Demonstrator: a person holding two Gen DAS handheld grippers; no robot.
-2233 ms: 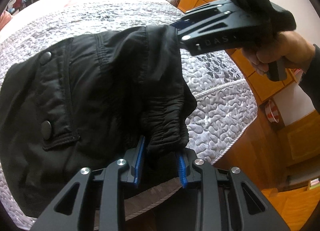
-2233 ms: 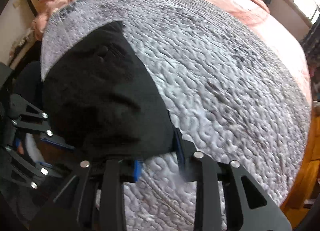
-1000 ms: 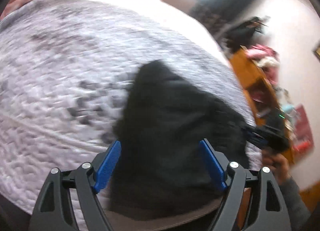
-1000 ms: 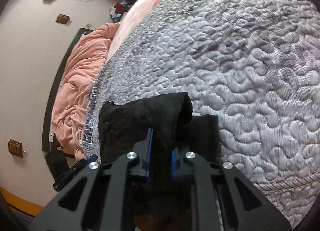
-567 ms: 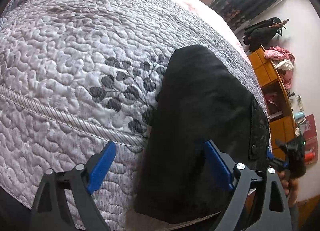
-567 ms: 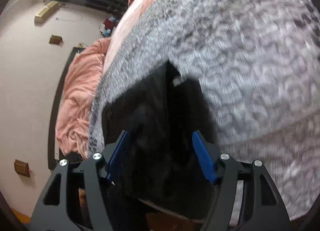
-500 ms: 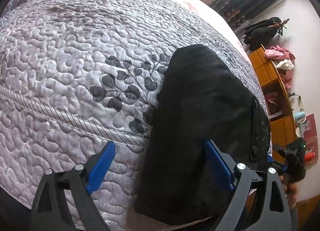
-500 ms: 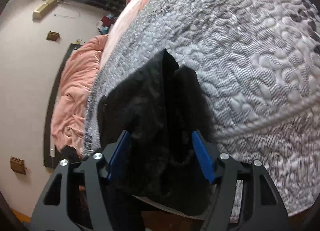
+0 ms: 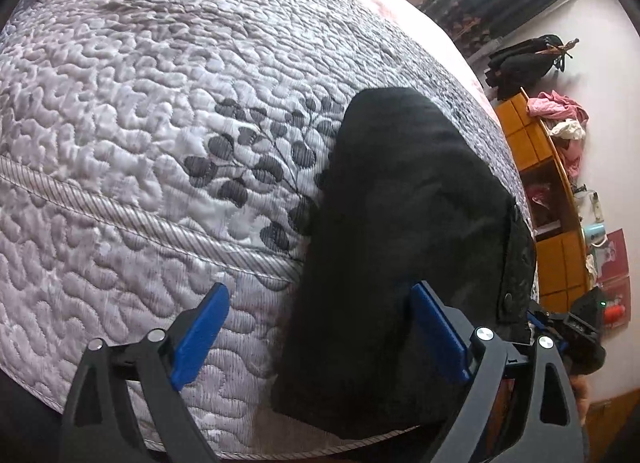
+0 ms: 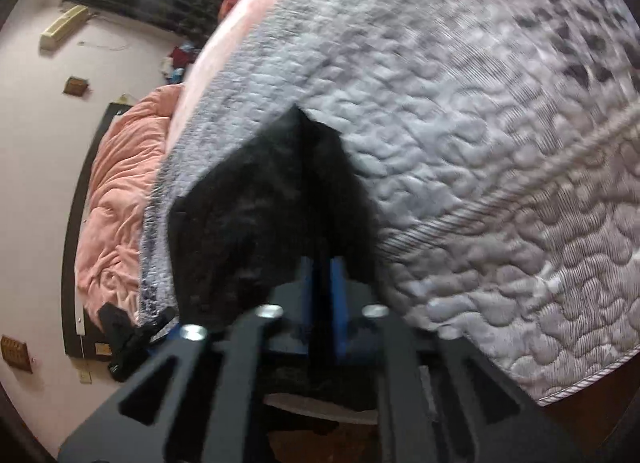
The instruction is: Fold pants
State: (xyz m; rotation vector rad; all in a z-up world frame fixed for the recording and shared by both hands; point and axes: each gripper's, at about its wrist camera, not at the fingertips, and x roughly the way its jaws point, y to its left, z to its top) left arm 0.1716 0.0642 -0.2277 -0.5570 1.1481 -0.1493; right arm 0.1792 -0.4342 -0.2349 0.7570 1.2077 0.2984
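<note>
The black pants lie folded into a compact bundle on the grey quilted bedspread, near the bed's front edge. My left gripper is open, its blue pads wide apart, with the bundle's near end partly between them. In the right wrist view the pants show as a dark folded shape. My right gripper is shut, its blue pads pinching a fold of the black fabric. The right gripper also shows at the far right of the left wrist view.
The bedspread's corded seam runs across near the edge. A pink duvet lies bunched at the bed's far side. Orange wooden shelves with clothes stand by the right wall. Wooden floor shows below the bed edge.
My right gripper has closed from wide open onto a fold of the pants. My left gripper has stayed open and hardly moved.
</note>
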